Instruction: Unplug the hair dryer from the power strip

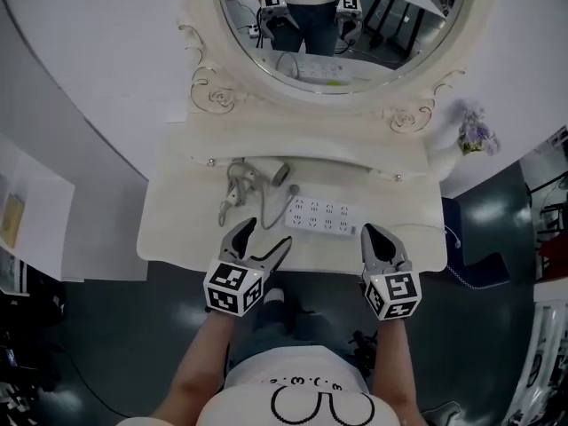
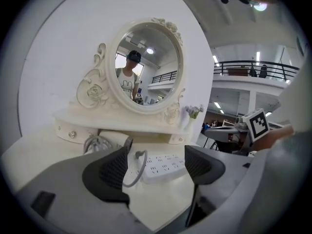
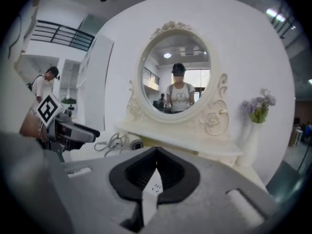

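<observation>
A white power strip (image 1: 321, 216) lies on the white vanity table (image 1: 177, 229), in front of the mirror. The white hair dryer (image 1: 266, 174) rests behind it by the drawer shelf. Its grey cord (image 1: 235, 192) is bundled at the left, and one loop runs to the strip's left end (image 2: 141, 155), where it looks plugged in. My left gripper (image 1: 266, 235) hovers open at the table's front edge, with the strip (image 2: 165, 165) ahead between its jaws (image 2: 156, 167). My right gripper (image 1: 382, 238) is shut on nothing at the strip's right end. In the right gripper view (image 3: 156, 152) the dryer (image 3: 131, 143) shows at left.
A large oval mirror (image 1: 342, 25) in an ornate white frame stands at the back of the table. A small vase of purple flowers (image 1: 477, 131) sits at the table's far right. Dark floor surrounds the table, and the person stands close to its front edge.
</observation>
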A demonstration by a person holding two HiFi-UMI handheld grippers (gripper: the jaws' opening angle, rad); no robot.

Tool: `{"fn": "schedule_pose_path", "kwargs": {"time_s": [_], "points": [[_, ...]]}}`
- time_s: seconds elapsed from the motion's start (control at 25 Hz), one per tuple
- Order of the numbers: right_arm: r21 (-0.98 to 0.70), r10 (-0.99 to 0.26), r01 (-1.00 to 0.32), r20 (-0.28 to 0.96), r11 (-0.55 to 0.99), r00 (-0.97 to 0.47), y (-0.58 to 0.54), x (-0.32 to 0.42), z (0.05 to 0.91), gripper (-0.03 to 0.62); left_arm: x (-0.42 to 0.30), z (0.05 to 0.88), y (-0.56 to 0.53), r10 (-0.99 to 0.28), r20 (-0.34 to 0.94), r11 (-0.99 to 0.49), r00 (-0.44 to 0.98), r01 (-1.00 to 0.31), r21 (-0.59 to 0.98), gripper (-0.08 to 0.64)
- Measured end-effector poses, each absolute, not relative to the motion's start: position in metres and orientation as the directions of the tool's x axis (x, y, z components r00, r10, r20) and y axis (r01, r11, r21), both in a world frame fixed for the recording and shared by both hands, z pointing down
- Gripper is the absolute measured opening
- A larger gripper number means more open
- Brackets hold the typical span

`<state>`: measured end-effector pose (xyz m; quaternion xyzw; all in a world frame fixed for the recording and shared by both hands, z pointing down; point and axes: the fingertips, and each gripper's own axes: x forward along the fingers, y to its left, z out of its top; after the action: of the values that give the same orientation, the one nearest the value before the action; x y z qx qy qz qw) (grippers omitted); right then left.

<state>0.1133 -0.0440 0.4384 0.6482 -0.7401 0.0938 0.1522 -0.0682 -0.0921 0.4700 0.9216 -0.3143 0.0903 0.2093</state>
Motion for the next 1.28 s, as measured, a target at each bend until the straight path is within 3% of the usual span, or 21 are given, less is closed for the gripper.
{"fn": "schedule_pose_path", "kwargs": {"time_s": [0.24,0.56,0.6,0.64,0.68,0.88,1.28], "points": [[0.085,-0.974,-0.992,0.215,0.088,-0.068,-0.019,0.112,0.386,-0.003,-0.084,0.436,-0.083,-0.632,0.207,-0.706,0.747,-0.665,0.243,0.360],[0.128,-0.987,-0.989,0.147,0.078,-0.059,0.026,0.119,0.337,-0.003,-0.127,0.380,-0.063,-0.762,0.098,-0.618,0.640,-0.764,0.182,0.360],[0.139,-0.989,-0.987,0.138,0.079,-0.060,0.030,0.119,0.333,-0.003,-0.135,0.369,-0.060,-0.776,0.077,-0.610,0.626,-0.776,0.157,0.331],[0.151,-0.990,-0.985,0.128,0.080,-0.061,0.035,0.118,0.330,-0.003,-0.140,0.357,-0.055,-0.788,0.051,-0.605,0.614,-0.786,0.126,0.042],[0.162,-0.991,-0.984,0.118,0.081,-0.062,0.039,0.117,0.326,-0.003,-0.143,0.346,-0.050,-0.791,0.026,-0.607,0.612,-0.789,0.096,-0.002],[0.166,-0.996,-0.984,0.061,0.070,-0.061,0.056,0.117,0.309,-0.003,-0.135,0.303,-0.025,-0.772,-0.066,-0.633,0.633,-0.774,-0.017,-0.002],[0.188,-0.997,-0.980,-0.024,0.071,-0.077,0.070,0.117,0.271,-0.005,-0.132,0.271,-0.012,-0.791,-0.141,-0.593,0.596,-0.803,-0.069,-0.002]]}}
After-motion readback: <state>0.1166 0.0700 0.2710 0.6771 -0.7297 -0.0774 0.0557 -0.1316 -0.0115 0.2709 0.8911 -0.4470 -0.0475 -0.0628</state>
